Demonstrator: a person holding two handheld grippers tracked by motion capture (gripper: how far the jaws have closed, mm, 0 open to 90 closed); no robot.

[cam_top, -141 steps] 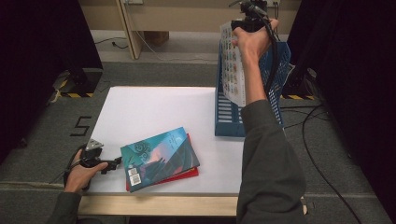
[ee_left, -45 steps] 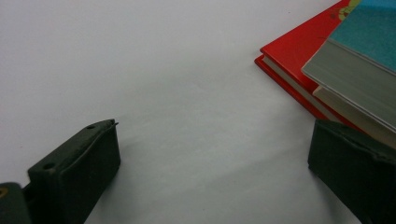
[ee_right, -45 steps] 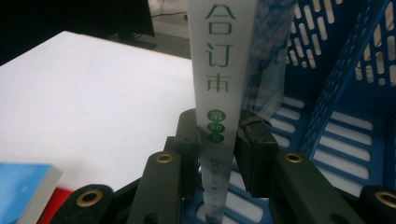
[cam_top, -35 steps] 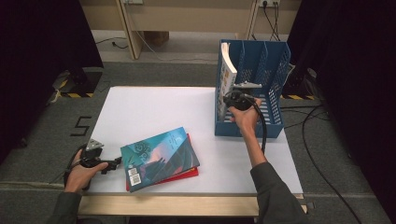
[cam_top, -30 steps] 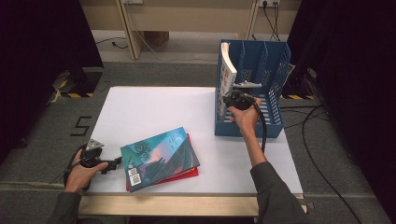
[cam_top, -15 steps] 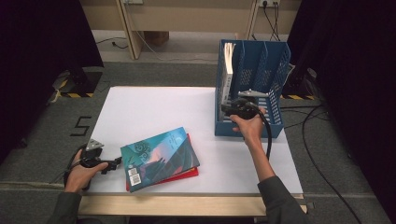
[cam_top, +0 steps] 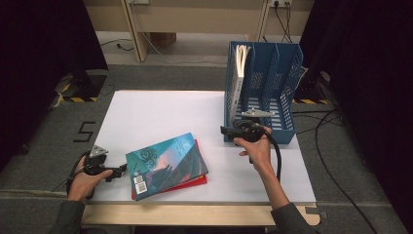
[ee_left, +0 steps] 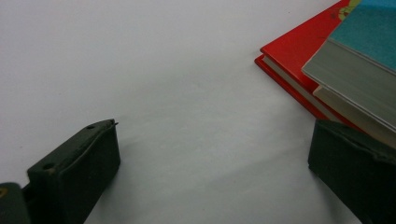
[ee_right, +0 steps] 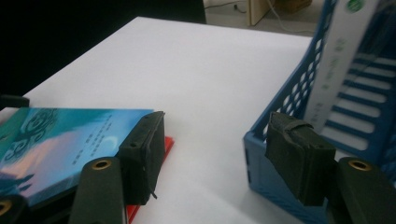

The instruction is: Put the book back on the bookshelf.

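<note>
We see the right gripper (cam_top: 225, 130) empty, jaws just opened wide, beside the rack (cam_top: 285, 134) holding the white book (cam_top: 238, 63). Left gripper (cam_top: 122, 170), also wide, rests beside the teal book (cam_top: 165, 163).

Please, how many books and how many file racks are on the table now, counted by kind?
Books lying flat: 2, teal book on red book
Books standing in the rack: 1, white book
File racks: 1, blue rack
Total: 4
</note>
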